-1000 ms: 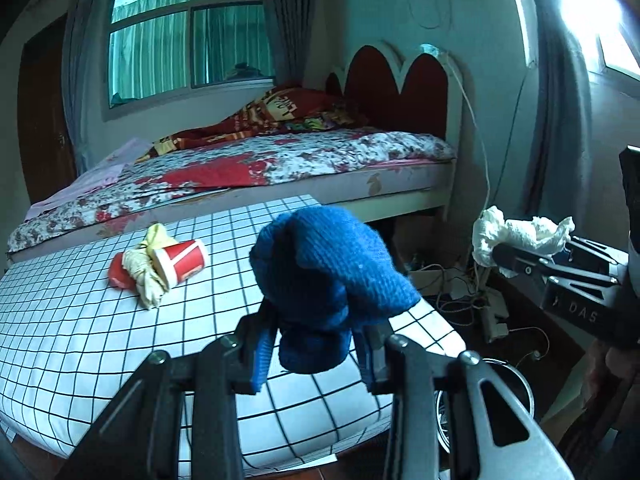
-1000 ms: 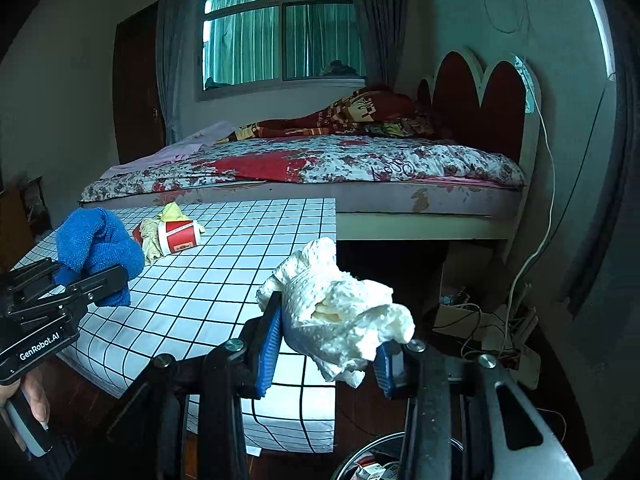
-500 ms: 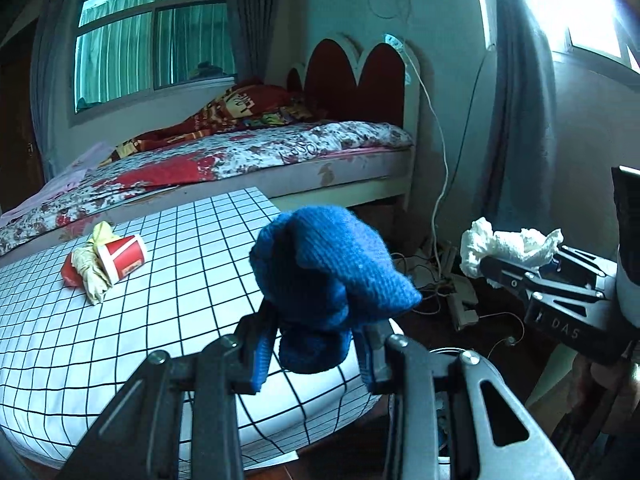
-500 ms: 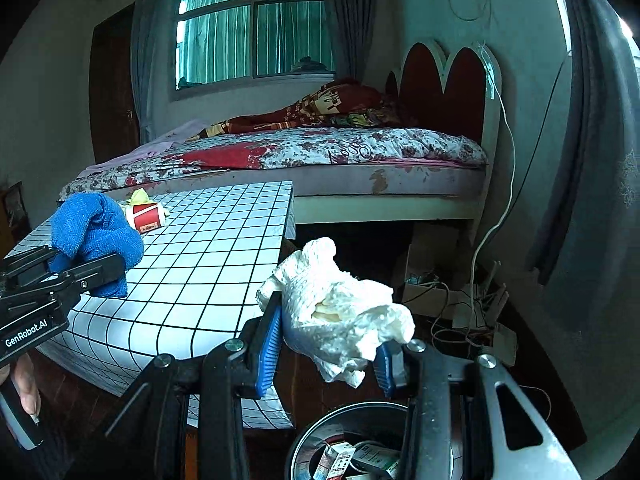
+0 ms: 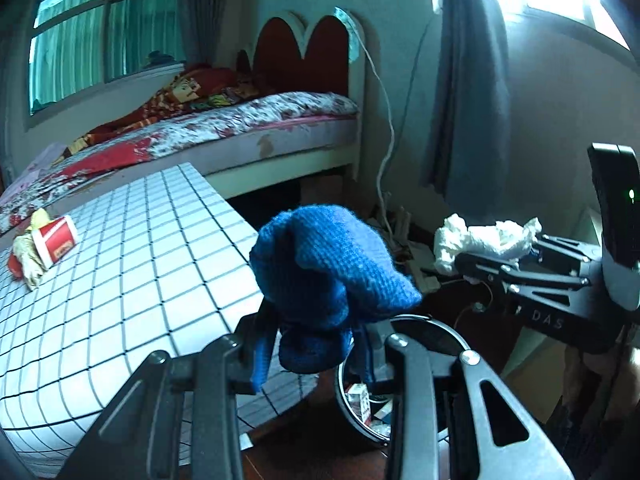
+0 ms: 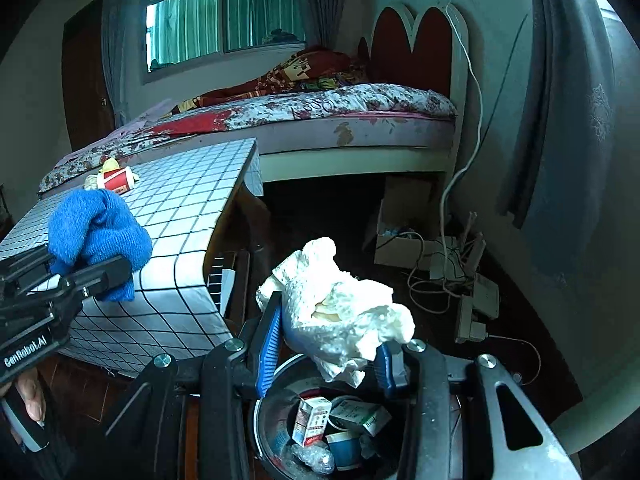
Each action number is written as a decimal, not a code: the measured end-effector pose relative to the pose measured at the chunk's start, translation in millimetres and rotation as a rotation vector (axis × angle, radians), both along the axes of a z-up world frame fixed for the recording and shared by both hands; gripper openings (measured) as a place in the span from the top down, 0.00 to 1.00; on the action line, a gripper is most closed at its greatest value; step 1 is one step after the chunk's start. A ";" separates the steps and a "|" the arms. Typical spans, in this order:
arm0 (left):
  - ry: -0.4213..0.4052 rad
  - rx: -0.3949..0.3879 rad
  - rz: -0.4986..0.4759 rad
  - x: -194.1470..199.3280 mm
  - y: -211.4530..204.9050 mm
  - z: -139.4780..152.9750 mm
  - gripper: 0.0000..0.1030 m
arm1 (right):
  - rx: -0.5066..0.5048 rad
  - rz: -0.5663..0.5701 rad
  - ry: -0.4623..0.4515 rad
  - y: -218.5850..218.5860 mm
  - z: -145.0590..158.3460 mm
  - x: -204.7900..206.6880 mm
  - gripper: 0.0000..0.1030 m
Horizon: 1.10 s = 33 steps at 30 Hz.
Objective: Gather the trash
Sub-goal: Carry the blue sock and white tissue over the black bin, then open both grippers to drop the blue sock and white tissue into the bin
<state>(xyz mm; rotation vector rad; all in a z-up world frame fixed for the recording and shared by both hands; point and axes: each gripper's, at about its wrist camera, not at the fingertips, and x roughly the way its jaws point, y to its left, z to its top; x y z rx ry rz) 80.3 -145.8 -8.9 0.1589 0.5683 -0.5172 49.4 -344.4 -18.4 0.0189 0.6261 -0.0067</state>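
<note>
Both grippers lowered, crumpled white paper (image 6: 340,312), bin (image 6: 280,440)

Count: 2 grippers, left gripper (image 5: 312,354) and right gripper (image 6: 326,350), 1 blue knit cloth (image 5: 328,268), 1 white crumpled tissue wad (image 6: 340,308). 1 bin (image 6: 280,432) holding about 2 small cartons plus 1 blue cup. 1 desk (image 6: 188,216) with 1 red paper cup (image 5: 56,236), 1 bed (image 6: 360,120)

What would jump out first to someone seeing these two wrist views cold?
The left gripper clamps a bright blue knitted cloth bundle beside the checked white tablecloth's edge. The right gripper holds a crumpled white paper wad directly above the round metal trash bin, which already holds small cartons and a cup. Far back on the table lies a red paper cup.
</note>
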 end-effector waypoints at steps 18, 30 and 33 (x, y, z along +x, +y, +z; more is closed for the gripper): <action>0.176 0.072 -0.187 -5.3 -66.8 -57.4 0.65 | -0.013 0.006 0.187 -44.3 -56.7 -20.0 0.60; 0.266 0.054 -0.211 13.2 -78.6 -75.6 0.65 | -0.003 0.061 0.244 -41.9 -78.8 -12.0 0.60; 0.288 0.046 -0.212 12.9 -78.7 -80.1 0.65 | -0.003 0.074 0.255 -39.7 -81.2 -10.3 0.60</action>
